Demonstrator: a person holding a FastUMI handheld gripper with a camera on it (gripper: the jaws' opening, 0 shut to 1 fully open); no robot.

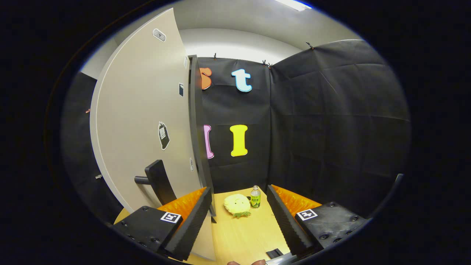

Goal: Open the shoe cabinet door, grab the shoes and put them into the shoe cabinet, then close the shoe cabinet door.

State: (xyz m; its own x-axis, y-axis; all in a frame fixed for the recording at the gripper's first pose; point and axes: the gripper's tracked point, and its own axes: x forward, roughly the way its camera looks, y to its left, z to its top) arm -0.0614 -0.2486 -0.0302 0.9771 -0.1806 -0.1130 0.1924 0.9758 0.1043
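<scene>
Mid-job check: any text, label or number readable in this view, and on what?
Nothing reads clearly.
Stickers on the shoe cabinet door: too small.
Label on the bottle: blurred.
Square tags on the open gripper: patterns, no words; the bottle stands beyond its fingers.

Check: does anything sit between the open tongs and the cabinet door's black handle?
Nothing visible does. The tongs are open and empty, and the handle on the cabinet door stands unobstructed just ahead of the left finger.
</scene>
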